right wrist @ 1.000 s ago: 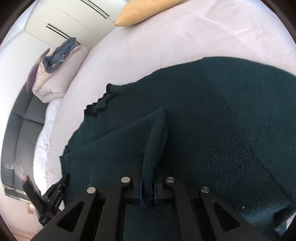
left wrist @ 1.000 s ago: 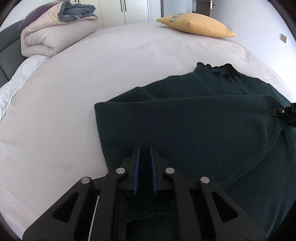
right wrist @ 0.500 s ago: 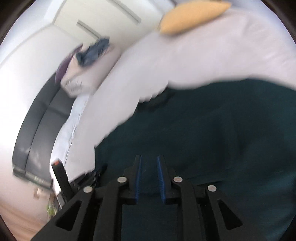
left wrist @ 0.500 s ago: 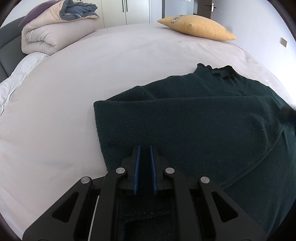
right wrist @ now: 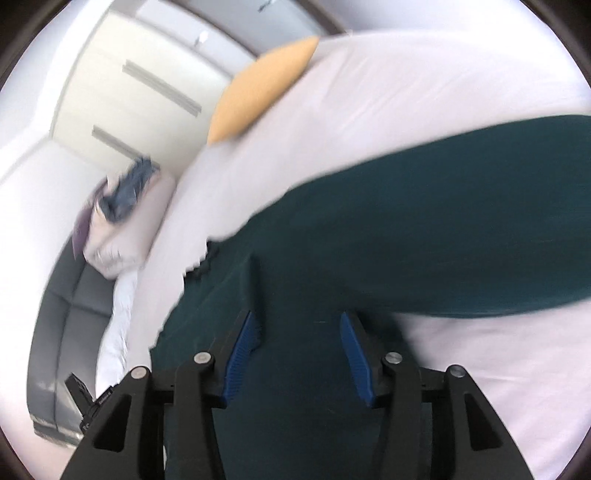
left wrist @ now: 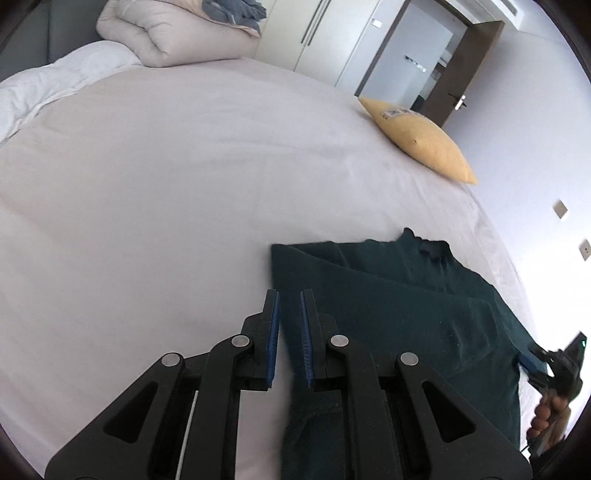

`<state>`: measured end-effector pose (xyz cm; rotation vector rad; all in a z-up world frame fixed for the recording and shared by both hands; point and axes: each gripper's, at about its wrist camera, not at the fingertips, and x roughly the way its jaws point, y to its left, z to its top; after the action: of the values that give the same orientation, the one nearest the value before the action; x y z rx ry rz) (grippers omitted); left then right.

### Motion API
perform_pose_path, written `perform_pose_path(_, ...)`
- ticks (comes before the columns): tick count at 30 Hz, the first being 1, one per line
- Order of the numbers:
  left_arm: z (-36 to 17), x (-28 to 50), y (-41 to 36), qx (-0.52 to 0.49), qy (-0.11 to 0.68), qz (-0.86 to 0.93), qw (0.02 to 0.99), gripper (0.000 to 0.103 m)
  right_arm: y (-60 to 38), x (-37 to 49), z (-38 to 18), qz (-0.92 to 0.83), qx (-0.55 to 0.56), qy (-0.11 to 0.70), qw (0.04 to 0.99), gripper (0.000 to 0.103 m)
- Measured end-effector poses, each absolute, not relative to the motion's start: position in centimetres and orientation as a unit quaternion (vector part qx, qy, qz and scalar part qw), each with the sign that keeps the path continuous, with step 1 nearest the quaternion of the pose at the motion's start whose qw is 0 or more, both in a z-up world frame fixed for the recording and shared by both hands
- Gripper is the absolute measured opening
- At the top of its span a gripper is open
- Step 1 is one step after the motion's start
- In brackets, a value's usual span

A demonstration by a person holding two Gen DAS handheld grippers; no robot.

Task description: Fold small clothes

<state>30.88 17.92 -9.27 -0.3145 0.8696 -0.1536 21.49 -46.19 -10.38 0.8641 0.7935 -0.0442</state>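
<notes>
A dark green sweater (left wrist: 406, 314) lies partly folded on the pale bed sheet (left wrist: 184, 184), its collar (left wrist: 428, 247) at the far side. My left gripper (left wrist: 289, 295) hovers over the sweater's left edge, its blue pads almost together with nothing pinched between them. In the blurred right wrist view my right gripper (right wrist: 297, 317) is above the sweater (right wrist: 406, 221). Its jaws are opening, and the cloth lies below them, not pressed by the pads. The right gripper (left wrist: 546, 363) also shows at the sweater's right edge, held by a hand (left wrist: 546, 417).
A yellow pillow (left wrist: 417, 144) lies at the far right of the bed. A rolled duvet (left wrist: 166, 33) with blue clothes on top sits at the head end by the grey headboard (right wrist: 62, 314). White wardrobes (left wrist: 314, 33) and a doorway (left wrist: 476, 55) stand behind.
My right gripper let go of the sweater fold it was pinching, opened and pulled back. My left gripper rose and swung left, from over the sweater to its left edge, and rolled.
</notes>
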Motion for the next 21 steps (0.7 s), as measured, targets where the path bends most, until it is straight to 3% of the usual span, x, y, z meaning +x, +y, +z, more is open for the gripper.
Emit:
perform_pose_path(7, -11.1, 29.6, 12.6, -0.101, 0.451, -0.1, 0.881, 0.011, -50.9, 13.5, -11.1, -0.078, 0.461, 0.349, 0.812, 0.053)
perform_pose_path(14, -14.7, 28.9, 7.5, -0.039, 0.497, -0.106, 0.861, 0.011, -52.0, 11.1, -11.1, -0.079, 0.483, 0.33, 0.807, 0.054)
perform_pose_path(19, -13.6, 27.8, 6.4, -0.061, 0.483, -0.121, 0.865, 0.011, -56.2, 8.8, -12.2, -0.121, 0.54, 0.289, 0.781, 0.062)
perform_pose_path(21, -12.9, 27.3, 5.4, -0.049, 0.472, -0.13, 0.87, 0.011, -57.7, 7.4, -13.4, -0.141, 0.578, 0.264, 0.759, 0.061)
